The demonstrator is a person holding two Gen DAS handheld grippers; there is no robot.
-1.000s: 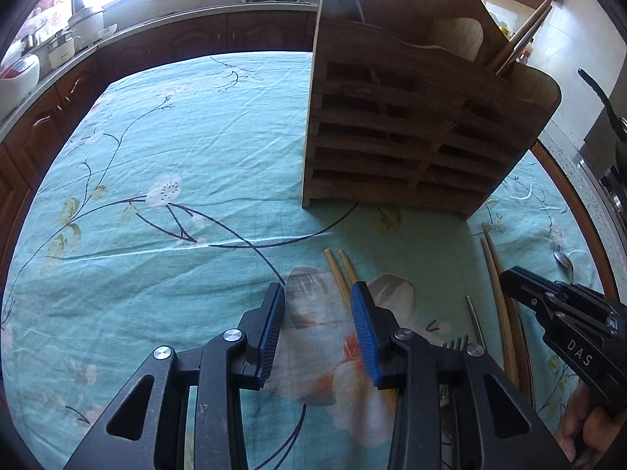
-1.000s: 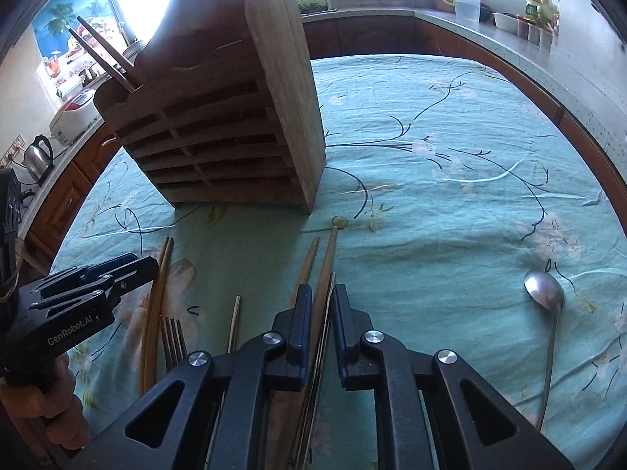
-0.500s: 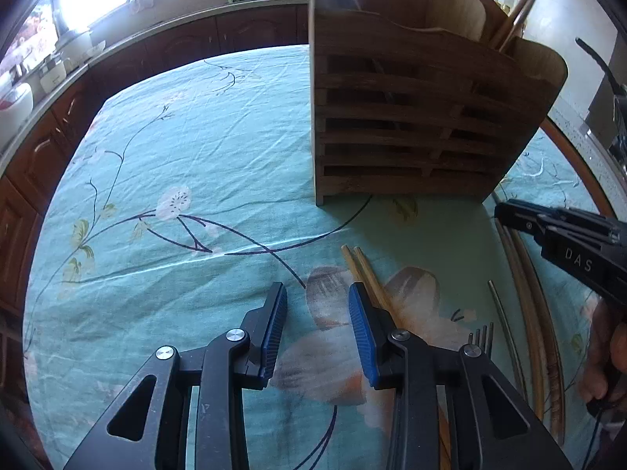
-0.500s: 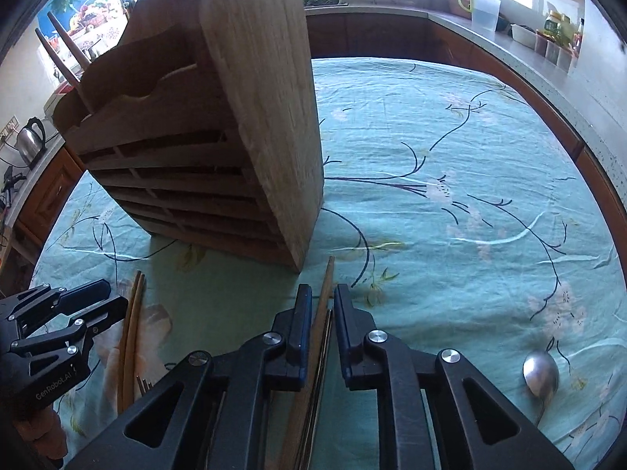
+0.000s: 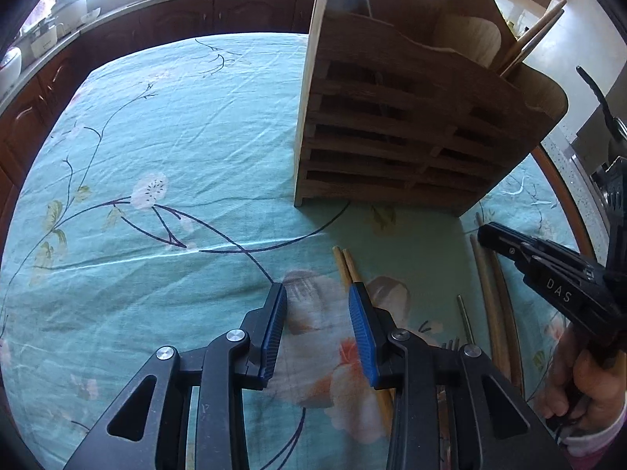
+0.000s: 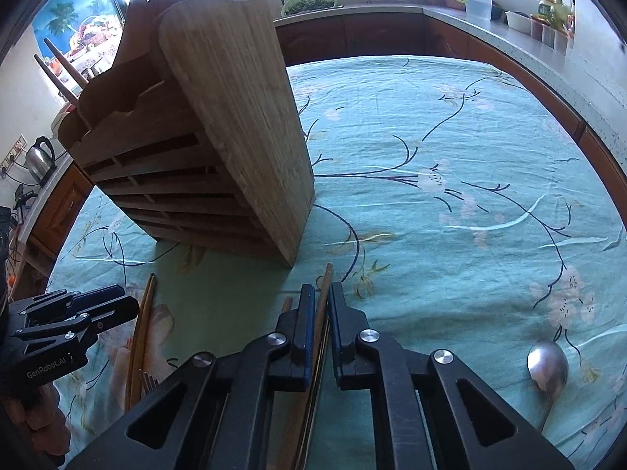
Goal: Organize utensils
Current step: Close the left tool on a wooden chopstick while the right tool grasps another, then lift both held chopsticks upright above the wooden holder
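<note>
A wooden slatted utensil holder stands on the teal floral tablecloth; it also shows in the right wrist view, with chopsticks standing in it. My right gripper is shut on a bundle of wooden chopsticks, held above the cloth in front of the holder. My left gripper is open and empty, over a pair of chopsticks lying on the cloth. Another chopstick pair and a fork lie to its right.
A metal spoon lies on the cloth at the right. A thin metal rod lies by the fork. Dark cabinets and a counter with kitchenware ring the table. A kettle stands at the left.
My right gripper has risen and moved toward the holder with the chopsticks in it. The left gripper has shifted forward slightly and stays open.
</note>
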